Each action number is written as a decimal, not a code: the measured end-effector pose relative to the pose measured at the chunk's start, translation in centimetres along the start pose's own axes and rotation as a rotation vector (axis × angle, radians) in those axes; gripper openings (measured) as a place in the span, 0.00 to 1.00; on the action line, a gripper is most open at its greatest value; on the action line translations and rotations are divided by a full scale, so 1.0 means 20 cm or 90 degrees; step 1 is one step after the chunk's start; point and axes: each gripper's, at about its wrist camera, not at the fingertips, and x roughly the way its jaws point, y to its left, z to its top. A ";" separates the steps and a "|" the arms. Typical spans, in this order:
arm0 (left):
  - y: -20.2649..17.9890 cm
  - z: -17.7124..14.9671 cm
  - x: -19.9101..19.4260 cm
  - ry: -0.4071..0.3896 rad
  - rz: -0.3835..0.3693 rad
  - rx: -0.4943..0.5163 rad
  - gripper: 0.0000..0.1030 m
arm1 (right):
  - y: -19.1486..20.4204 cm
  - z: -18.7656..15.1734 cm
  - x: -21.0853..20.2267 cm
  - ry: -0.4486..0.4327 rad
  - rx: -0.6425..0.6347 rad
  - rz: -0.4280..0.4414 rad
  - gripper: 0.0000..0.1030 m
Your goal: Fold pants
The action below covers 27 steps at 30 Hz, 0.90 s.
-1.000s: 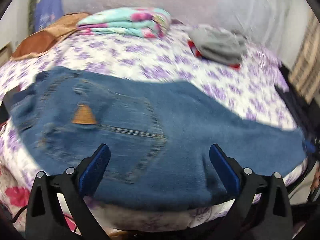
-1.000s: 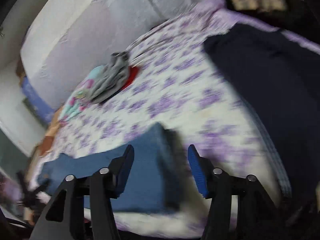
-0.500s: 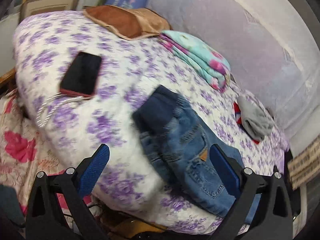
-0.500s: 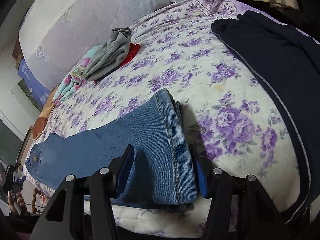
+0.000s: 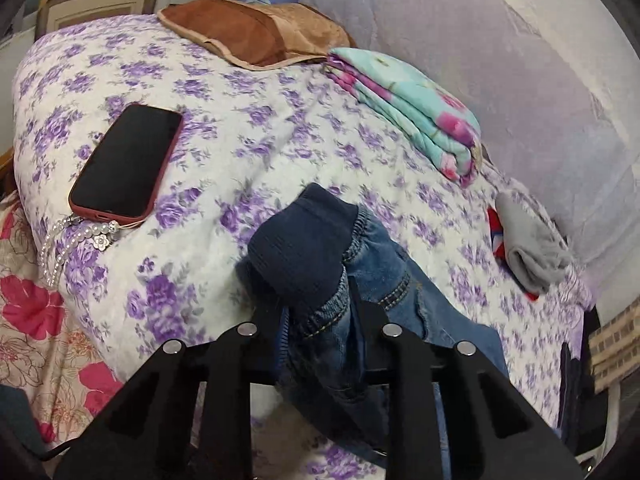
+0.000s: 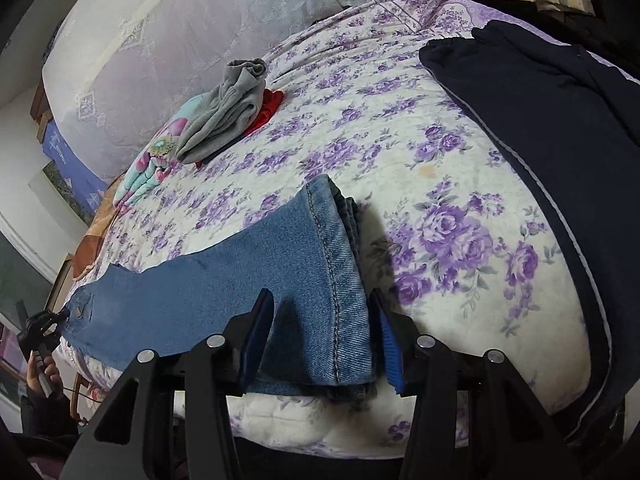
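Bedspread (image 5: 248,128) with purple flowers, lavender headboard (image 5: 500,40)

Blue denim pants (image 6: 256,280), navy ribbed waistband (image 5: 300,256); white bedspread (image 5: 248,128), purple flowers; black phone (image 5: 124,160), maroon case; turquoise-pink folded blanket (image 5: 412,108).

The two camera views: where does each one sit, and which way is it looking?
Left wrist view: on the left tongs, looking down their fingers across the purple-flowered bedspread; shut on the blue denim pants.
Right wrist view: on the right tongs, straddling the pants' hem; a hand shows.
Shared: pants, bedspread, grey folded garment.
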 end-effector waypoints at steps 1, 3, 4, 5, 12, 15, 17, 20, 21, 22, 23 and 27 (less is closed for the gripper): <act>0.01 0.00 0.03 0.005 0.010 0.004 0.24 | 0.00 -0.01 0.00 0.004 -0.005 -0.004 0.48; 0.04 -0.01 0.12 0.029 0.032 0.025 0.28 | -0.01 -0.02 0.02 0.014 0.001 -0.004 0.47; 0.03 -0.02 0.13 0.025 0.036 0.038 0.28 | -0.02 -0.03 0.02 0.016 0.008 -0.001 0.47; 0.01 -0.03 0.11 0.011 0.039 0.052 0.29 | -0.03 -0.04 0.01 0.013 0.012 0.004 0.47; -0.01 -0.09 -0.12 -0.041 0.056 0.050 0.77 | -0.10 -0.10 -0.12 -0.023 0.070 0.005 0.58; -0.13 -0.17 -0.31 -0.102 0.024 0.097 0.77 | -0.12 -0.16 -0.13 -0.030 0.102 0.019 0.63; -0.27 -0.24 -0.38 -0.107 -0.020 0.152 0.78 | -0.11 -0.20 -0.12 -0.043 0.116 0.037 0.67; -0.54 -0.40 -0.33 -0.048 -0.113 0.247 0.80 | -0.09 -0.22 -0.06 -0.038 0.133 0.091 0.67; -0.62 -0.46 -0.28 -0.023 -0.142 0.276 0.80 | -0.07 -0.23 -0.04 -0.038 0.133 0.102 0.66; -0.70 -0.52 -0.23 -0.001 -0.162 0.301 0.80 | -0.05 -0.23 -0.03 -0.045 0.125 0.103 0.61; -0.78 -0.59 -0.15 0.035 -0.181 0.322 0.80 | -0.05 -0.23 -0.02 -0.047 0.119 0.118 0.40; -0.90 -0.78 0.06 0.113 -0.194 0.374 0.80 | -0.05 -0.24 -0.02 -0.051 0.142 0.168 0.28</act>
